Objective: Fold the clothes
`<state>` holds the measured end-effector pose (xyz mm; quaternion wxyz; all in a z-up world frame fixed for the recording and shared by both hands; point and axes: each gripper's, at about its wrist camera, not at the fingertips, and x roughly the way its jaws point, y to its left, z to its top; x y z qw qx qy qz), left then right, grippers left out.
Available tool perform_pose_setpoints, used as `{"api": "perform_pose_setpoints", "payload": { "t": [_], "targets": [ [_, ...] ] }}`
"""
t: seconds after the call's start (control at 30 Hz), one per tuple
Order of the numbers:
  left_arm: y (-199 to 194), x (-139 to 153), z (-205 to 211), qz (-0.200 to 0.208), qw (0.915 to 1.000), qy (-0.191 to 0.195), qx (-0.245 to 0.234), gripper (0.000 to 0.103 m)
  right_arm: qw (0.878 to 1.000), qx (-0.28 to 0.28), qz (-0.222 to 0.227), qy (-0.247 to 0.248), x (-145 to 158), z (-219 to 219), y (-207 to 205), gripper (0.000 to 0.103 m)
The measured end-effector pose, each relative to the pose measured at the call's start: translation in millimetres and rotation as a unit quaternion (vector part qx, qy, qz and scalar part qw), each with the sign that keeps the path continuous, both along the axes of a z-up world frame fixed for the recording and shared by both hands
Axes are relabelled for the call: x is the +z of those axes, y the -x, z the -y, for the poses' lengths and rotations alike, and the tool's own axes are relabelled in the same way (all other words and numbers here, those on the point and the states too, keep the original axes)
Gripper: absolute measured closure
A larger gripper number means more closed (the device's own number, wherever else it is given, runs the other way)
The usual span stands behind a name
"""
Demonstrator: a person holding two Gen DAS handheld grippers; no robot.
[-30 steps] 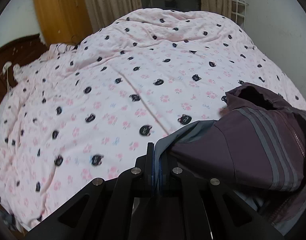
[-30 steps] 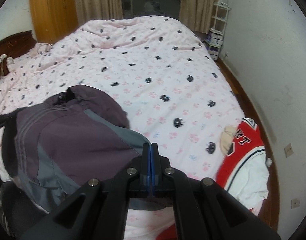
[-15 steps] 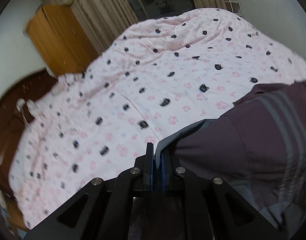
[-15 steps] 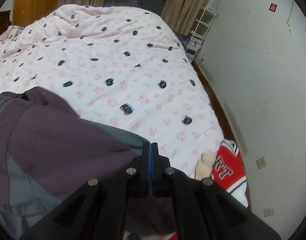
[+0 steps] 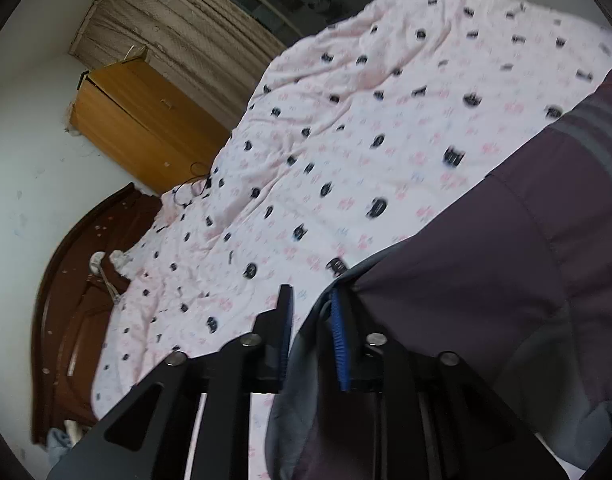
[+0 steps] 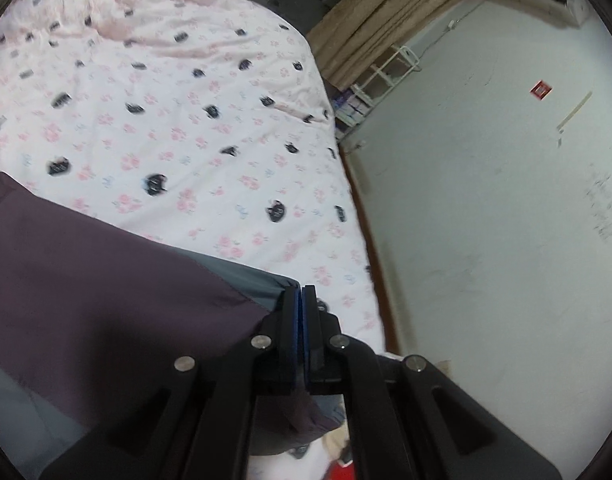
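A dark purple garment (image 5: 486,264) with grey panels and grey stripes hangs stretched between my two grippers above the bed. In the left wrist view my left gripper (image 5: 312,300) has its jaws parted, and the garment's grey hem (image 5: 306,360) still lies between them against the right finger. In the right wrist view my right gripper (image 6: 302,300) is shut on the garment's (image 6: 106,280) grey corner (image 6: 254,280).
The bed's pink quilt (image 5: 346,140) with black cat prints lies under the garment. A wooden wardrobe (image 5: 138,120) and a dark headboard (image 5: 78,280) stand to the left. A white wall (image 6: 486,200) and a shelf rack (image 6: 378,80) are to the right.
Both grippers have lifted and tilted outward, pulling the garment taut. The left jaws, shut on the hem before, have opened. The red and white shirt has left the right view.
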<state>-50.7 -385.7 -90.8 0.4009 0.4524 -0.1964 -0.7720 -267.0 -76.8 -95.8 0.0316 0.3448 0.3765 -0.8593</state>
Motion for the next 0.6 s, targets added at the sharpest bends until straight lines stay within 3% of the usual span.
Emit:
{"api": "perform_pose_setpoints", "payload": {
  "t": [0.1, 0.17, 0.2, 0.27, 0.37, 0.6],
  "targets": [
    [-8, -3, 6, -0.004, 0.9998, -0.01, 0.018, 0.083, 0.999, -0.018, 0.005, -0.027, -11, -5, 9, 0.083],
    [-19, -2, 12, -0.023, 0.9988, -0.025, 0.035, 0.072, 1.0, -0.02, 0.006, -0.008, -8, -15, 9, 0.048],
    [-24, 0, 14, -0.035, 0.9981, -0.027, 0.042, 0.067, 1.0, -0.019, 0.006, 0.006, -5, -21, 8, 0.044],
    [-38, 6, 17, -0.062, 0.9963, -0.025, 0.054, 0.057, 0.999, -0.017, 0.007, 0.027, -1, -31, 5, 0.044],
    [-60, 17, 16, -0.104, 0.9924, -0.01, 0.066, 0.055, 0.998, 0.017, 0.004, 0.06, 9, -41, -15, 0.044],
    [-109, 29, -15, -0.167, 0.9845, -0.043, 0.029, 0.051, 0.981, 0.177, 0.001, 0.077, 6, -41, -112, 0.044]
  ]
}}
